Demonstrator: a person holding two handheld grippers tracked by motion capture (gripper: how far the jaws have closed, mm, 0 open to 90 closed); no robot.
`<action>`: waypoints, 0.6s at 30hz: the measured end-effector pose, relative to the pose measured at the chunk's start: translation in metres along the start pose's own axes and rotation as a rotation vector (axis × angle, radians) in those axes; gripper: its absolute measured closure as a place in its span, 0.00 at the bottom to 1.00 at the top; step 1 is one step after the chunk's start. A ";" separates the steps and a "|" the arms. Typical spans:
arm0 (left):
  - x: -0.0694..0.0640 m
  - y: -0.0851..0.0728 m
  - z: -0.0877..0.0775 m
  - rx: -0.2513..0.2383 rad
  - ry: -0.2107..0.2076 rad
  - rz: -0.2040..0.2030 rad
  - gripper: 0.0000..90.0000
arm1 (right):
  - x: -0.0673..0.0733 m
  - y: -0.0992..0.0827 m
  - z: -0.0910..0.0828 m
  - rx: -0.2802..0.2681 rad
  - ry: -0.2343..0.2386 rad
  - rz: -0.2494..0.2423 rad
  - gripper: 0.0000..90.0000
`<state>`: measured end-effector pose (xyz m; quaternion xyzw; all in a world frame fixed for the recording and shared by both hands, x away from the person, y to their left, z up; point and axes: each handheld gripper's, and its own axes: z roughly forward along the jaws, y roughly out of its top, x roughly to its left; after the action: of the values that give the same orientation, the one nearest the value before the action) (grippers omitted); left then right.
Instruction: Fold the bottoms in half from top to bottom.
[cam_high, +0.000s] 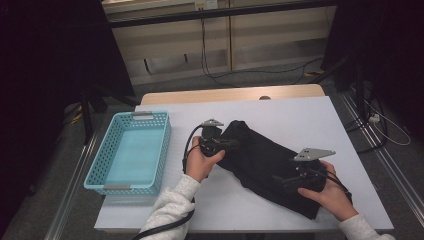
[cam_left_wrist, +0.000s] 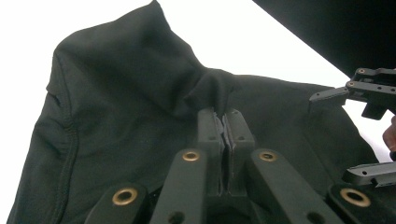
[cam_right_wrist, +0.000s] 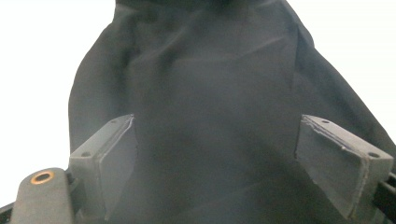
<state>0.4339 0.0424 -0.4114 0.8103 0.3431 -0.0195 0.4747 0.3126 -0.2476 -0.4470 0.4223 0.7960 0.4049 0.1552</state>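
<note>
**Between two tongs: black garment on white tabletop**

Between the left tongs (cam_high: 231, 144) and the right tongs (cam_high: 280, 181), black garment (cam_high: 260, 162) spread on white tabletop (cam_high: 280, 115). Left tongs (cam_left_wrist: 224, 122) closed, pinching a raised fold at the garment's near-left end. Right tongs (cam_right_wrist: 215, 154) wide open, jaws straddling the cloth (cam_right_wrist: 210, 93) at its opposite end, pads not pressing. Well to the left of the left tongs, blue basket (cam_high: 107, 150) near the tabletop edge.
</note>
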 end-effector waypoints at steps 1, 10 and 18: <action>0.000 0.000 0.000 0.001 -0.002 0.003 0.97 | 0.000 0.000 0.000 0.000 0.000 0.000 0.14; -0.005 0.001 0.000 0.003 -0.017 0.016 0.97 | -0.001 0.000 -0.001 -0.002 -0.004 0.001 0.14; -0.009 0.001 0.002 0.010 -0.029 0.023 0.97 | -0.002 0.000 -0.002 -0.006 -0.009 0.008 0.14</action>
<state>0.4282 0.0357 -0.4084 0.8162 0.3269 -0.0276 0.4756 0.3131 -0.2502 -0.4461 0.4269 0.7922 0.4062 0.1585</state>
